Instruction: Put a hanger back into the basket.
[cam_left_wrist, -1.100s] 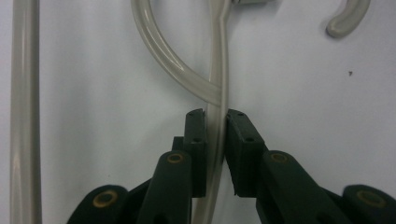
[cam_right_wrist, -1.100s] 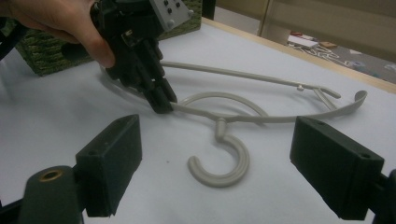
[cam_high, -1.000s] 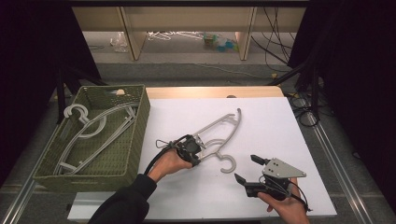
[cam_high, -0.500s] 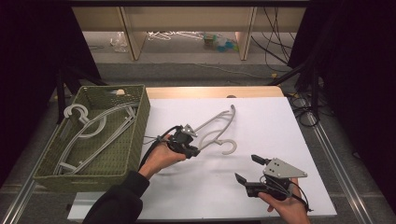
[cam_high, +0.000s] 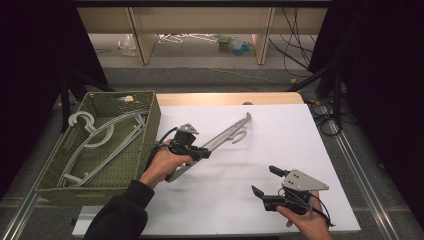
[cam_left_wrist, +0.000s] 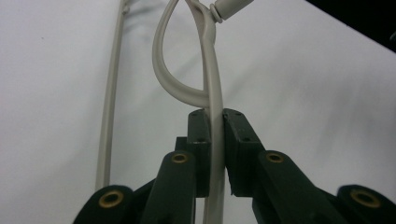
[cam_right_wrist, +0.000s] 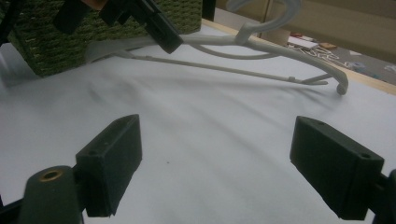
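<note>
Grey plastic in grip: the left gripper (cam_high: 200, 151) is clamped on the shoulder arm of a pale hanger (cam_high: 227, 136). In the left gripper view the pads (cam_left_wrist: 201, 140) press both faces of the strip (cam_left_wrist: 214, 116), no gap visible.
Hanger attitude: tilted, held end low near the hand, far end raised toward the back of the table. Hook (cam_high: 239, 137) points off to the side. Whether the low end touches the sheet, I cannot tell.
Hanger position: over the white sheet (cam_high: 300, 135), just right of the basket, not yet above it.
Right gripper: (cam_high: 265, 181) jaws stand wide apart with nothing between them, resting low at the near right of the sheet, well apart from the hanger. The right gripper view looks across the sheet at the held hanger (cam_right_wrist: 280, 51) and the basket wall (cam_right_wrist: 56, 42).
Basket: green woven basket (cam_high: 145, 102) at the left edge of the table, already holding at least 2 hangers (cam_high: 100, 137) lying roughly flat.
Step in hand (judgement): carry phase, 1 hanger lifted and on its way to the basket.
Next move (judgement): raise the hanger clear of the basket rim, swing it left, level it in line with the stacked ones, then release.
Risk (judgement): the hook or the far end may catch the rim, and a 1-point grip lets the hanger pivot.
</note>
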